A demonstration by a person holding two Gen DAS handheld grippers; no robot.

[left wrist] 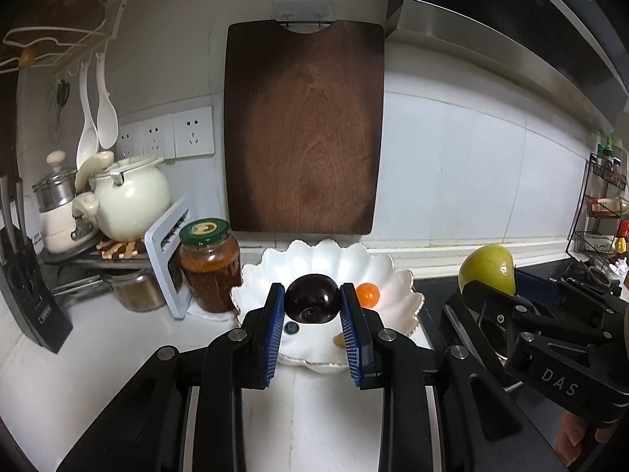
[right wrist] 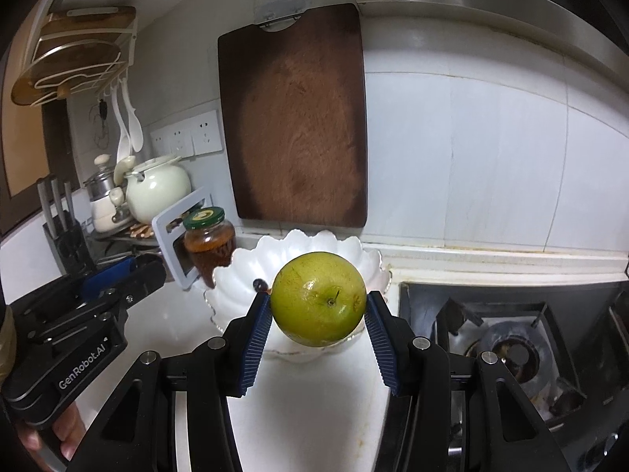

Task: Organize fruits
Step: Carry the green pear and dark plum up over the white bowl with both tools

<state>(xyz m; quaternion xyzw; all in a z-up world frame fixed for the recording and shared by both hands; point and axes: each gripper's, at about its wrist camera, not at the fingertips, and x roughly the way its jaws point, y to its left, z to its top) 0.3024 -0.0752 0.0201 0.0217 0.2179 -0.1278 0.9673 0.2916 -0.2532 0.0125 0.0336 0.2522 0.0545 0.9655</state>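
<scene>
Green apple (right wrist: 318,299) stem toward camera, plum (left wrist: 312,299) likewise

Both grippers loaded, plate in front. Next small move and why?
Probably carry the left gripper forward and lower its dark plum onto the white scalloped plate. The plum is clamped above the plate's near part, where bare space shows beside the small orange fruit. The right gripper holds the green apple.

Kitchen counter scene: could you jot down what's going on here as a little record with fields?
Left tongs: shut on a dark plum
Right tongs: shut on a green apple
White bowl: scalloped, on the counter beyond both fruits
In the bowl: small orange fruit
Left of the bowl: jar with green lid
Against the wall: dark cutting board
</scene>
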